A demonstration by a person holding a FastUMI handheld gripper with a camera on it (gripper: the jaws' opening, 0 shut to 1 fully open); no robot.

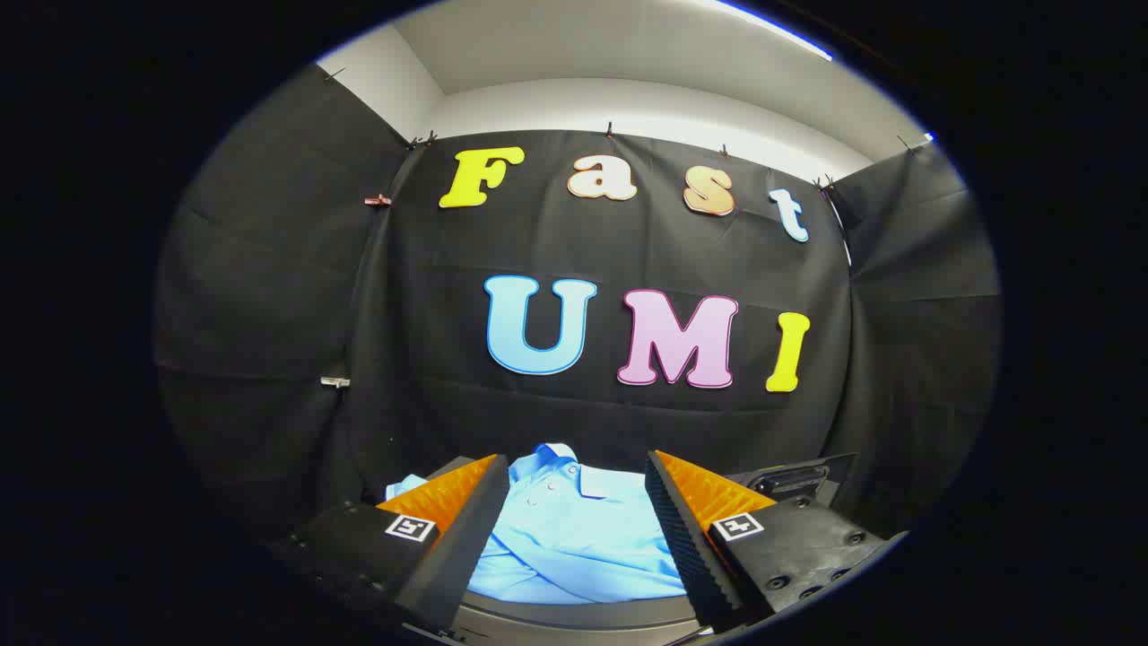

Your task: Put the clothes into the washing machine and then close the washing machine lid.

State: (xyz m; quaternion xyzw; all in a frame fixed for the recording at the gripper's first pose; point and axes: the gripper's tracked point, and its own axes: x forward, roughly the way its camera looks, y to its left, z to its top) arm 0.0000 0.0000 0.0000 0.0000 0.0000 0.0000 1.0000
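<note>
The light blue shirt [574, 529] lies spread flat, collar and button placket facing up, just ahead of and below the hand-held gripper [578, 529], on what looks like a rounded grey surface [574, 617]; whether that is the washing machine I cannot tell. It is likely light, soft and floppy, so it should bunch and drape when lifted. A pinch on a raised fold near the chest seems best. The fingers stand wide apart, holding nothing.
</note>
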